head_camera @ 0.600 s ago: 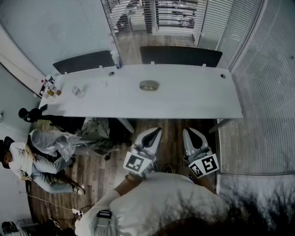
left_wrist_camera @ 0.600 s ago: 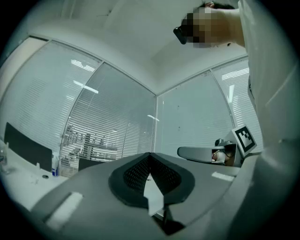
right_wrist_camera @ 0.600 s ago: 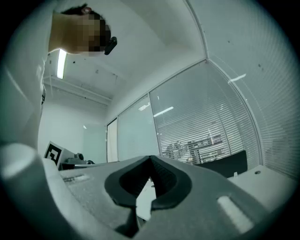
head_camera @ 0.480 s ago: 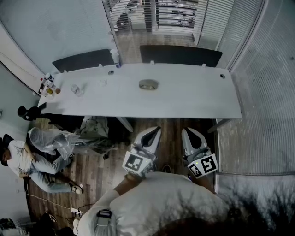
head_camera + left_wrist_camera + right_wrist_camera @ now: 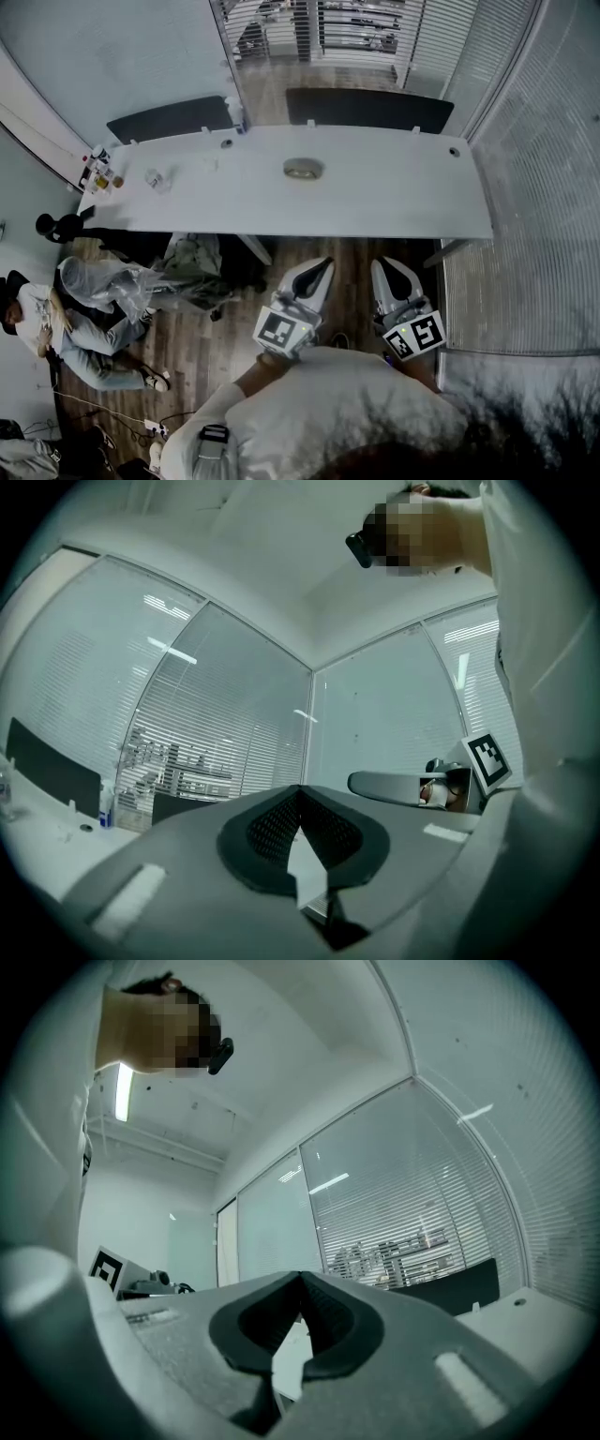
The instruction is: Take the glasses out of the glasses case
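A small grey oval glasses case [image 5: 302, 170] lies shut on the long white table [image 5: 375, 202], near its middle towards the far edge. My left gripper [image 5: 323, 263] and right gripper [image 5: 385, 265] hang side by side over the wooden floor, short of the table's near edge and well away from the case. Both are shut with nothing between the jaws. In the left gripper view the left gripper [image 5: 300, 789] tilts slightly upward at the blinds, and in the right gripper view the right gripper [image 5: 300, 1279] does the same. The case does not show in either gripper view.
Small bottles [image 5: 98, 175], a clear cup [image 5: 156, 180] and a small item [image 5: 207, 165] stand at the table's left end. Two dark chairs [image 5: 367, 109] sit behind the table. A person [image 5: 56, 333] sits on the floor at left beside plastic bags [image 5: 122, 283].
The view has shifted very slightly; both grippers stay in the same place, shut. The seated person at left has moved a little.
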{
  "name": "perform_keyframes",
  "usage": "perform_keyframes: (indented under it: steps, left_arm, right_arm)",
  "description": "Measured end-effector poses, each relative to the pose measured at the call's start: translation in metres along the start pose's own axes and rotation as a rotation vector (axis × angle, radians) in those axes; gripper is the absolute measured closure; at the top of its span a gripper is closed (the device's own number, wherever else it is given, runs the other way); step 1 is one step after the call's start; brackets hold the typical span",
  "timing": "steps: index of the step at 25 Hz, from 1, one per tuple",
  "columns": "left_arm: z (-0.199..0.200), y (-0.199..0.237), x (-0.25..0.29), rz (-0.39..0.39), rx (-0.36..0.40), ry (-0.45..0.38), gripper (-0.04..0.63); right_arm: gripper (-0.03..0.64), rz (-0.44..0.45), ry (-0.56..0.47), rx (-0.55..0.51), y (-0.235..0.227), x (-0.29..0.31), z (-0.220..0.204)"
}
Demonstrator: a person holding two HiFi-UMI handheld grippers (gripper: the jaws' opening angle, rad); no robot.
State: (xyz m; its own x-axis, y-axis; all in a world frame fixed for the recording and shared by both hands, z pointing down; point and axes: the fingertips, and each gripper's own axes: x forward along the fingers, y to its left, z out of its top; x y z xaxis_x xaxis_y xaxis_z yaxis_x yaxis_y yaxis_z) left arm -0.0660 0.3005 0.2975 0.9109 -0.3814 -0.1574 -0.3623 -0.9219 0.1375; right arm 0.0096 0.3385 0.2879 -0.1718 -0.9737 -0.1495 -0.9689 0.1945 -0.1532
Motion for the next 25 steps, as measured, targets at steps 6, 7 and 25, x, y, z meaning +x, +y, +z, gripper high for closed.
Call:
perform_keyframes:
  steps: [6, 7, 25]
  left_arm:
    - [-0.002, 0.000, 0.001, 0.004, 0.001, 0.004, 0.595]
    - [-0.002, 0.000, 0.002, 0.005, 0.001, 0.006, 0.595]
    - [-0.023, -0.048, 0.039, 0.013, 0.003, 0.023, 0.595]
  right_arm:
    - [0.618, -0.009, 0.001, 0.011, -0.004, -0.002, -0.001]
    - [0.618, -0.012, 0.001, 0.014, -0.007, -0.003, -0.001]
    - [0.618, -0.041, 0.006, 0.040, -0.059, -0.049, 0.001]
